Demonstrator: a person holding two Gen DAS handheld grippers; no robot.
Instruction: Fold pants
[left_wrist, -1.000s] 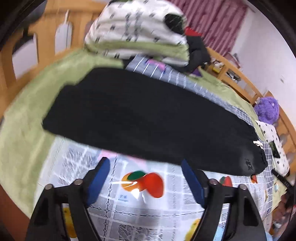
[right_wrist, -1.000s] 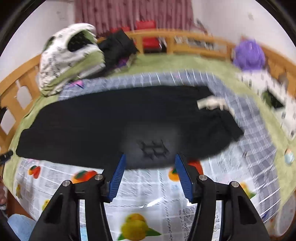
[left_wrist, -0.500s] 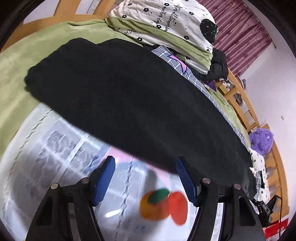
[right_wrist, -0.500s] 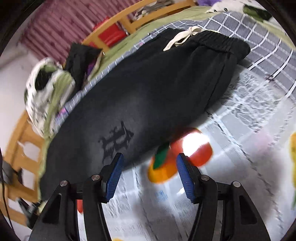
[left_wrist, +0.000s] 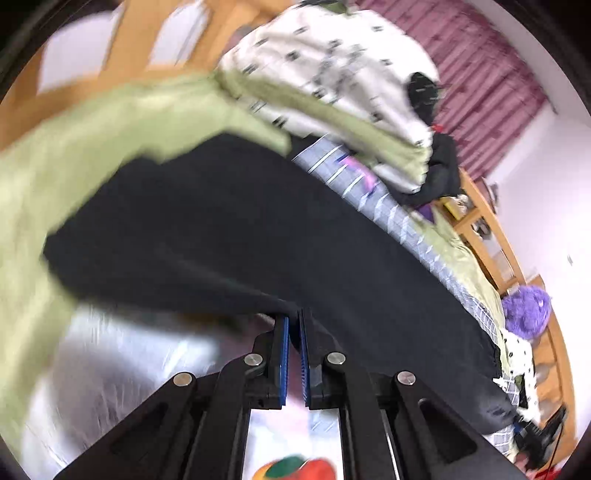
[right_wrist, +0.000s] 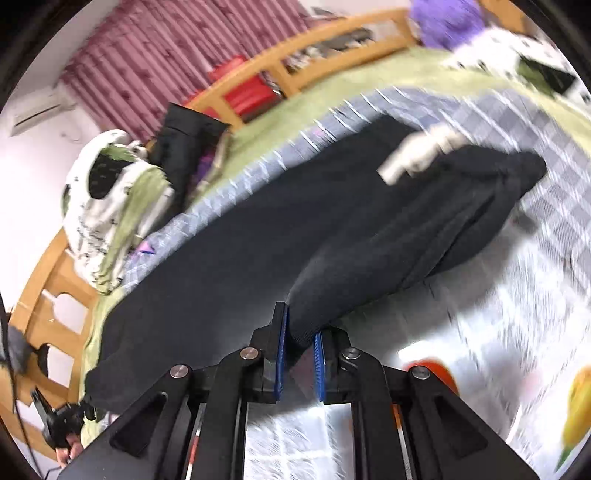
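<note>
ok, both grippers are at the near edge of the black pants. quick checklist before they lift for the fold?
1. left gripper shut on the near edge of the black pants: ok.
2. right gripper shut on the same edge, fabric bunched between its pads: ok.
3. Both layers caught in each grip: cannot tell.
4. Pants lying flat along the bed: ok, though creased near the drawstring.
5. Far side free for the fold, with the folded quilt beyond it: cannot tell, the view is blurred.
</note>
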